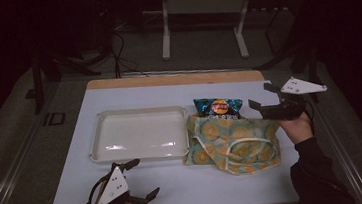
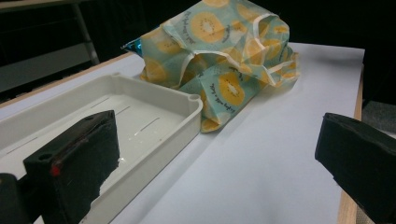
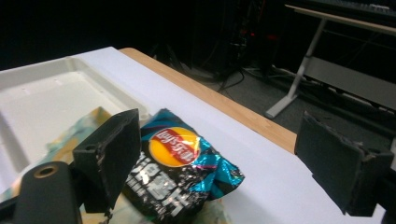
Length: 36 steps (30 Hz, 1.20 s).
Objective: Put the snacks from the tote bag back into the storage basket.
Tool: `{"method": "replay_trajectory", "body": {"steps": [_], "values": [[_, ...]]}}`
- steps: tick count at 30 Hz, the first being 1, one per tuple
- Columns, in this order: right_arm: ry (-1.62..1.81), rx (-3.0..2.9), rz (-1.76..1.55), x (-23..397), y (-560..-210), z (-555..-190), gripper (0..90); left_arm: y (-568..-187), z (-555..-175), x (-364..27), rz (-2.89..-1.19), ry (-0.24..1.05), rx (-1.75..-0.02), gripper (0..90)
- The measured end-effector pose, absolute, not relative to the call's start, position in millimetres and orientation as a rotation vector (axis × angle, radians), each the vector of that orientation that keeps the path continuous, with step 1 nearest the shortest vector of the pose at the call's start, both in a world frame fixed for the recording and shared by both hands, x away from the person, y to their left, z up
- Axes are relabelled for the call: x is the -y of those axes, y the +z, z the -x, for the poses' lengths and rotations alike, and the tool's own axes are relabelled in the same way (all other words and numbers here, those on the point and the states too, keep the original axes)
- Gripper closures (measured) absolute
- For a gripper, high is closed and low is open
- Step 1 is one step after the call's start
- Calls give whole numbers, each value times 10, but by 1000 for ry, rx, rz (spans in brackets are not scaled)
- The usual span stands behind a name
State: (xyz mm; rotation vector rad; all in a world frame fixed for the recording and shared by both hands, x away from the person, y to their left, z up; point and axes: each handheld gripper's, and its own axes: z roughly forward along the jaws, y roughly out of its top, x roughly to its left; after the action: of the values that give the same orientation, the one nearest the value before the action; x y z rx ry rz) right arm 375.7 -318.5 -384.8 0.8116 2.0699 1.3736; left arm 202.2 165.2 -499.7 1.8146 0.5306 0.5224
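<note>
A teal cloth bag with orange fruit slices [image 1: 233, 142] lies on the white table, right of a white tray [image 1: 139, 135]. A blue chip packet [image 1: 218, 108] pokes out of the bag's far end. My right gripper [image 1: 264, 98] hovers open at the table's right side, just right of the packet [image 3: 182, 172]. My left gripper [image 1: 143, 178] is open near the front edge, below the tray. The left gripper view looks across the tray's corner [image 2: 194, 100] toward the bag [image 2: 224, 56]. Nothing is between either pair of jaws.
The table has a wooden rim [image 1: 176, 77] at the back. Beyond it stands a white-legged frame [image 1: 201, 19] on a dark floor with cables. Bare table surface [image 1: 202, 190] lies in front of the bag.
</note>
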Motion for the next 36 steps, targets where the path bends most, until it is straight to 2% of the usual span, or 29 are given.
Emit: {"method": "replay_trajectory", "body": {"steps": [12, 17, 26, 36], "values": [[1317, -2132, -905, 3115, -4001, -4201, 157, -5003, -2021, -1647, -1822, 522, -528, 3], [1289, -2183, -966, 3096, -4189, -4376, 156, -5007, -2023, -1645, -1826, 525, -528, 3], [1278, -2281, -1058, 3035, -4468, -4541, 156, -5020, -2019, -1624, -1849, 527, -517, 3], [1249, -2380, -1050, 2979, -4622, -4636, 156, -5024, -2023, -1625, -1856, 524, -517, 3]]}}
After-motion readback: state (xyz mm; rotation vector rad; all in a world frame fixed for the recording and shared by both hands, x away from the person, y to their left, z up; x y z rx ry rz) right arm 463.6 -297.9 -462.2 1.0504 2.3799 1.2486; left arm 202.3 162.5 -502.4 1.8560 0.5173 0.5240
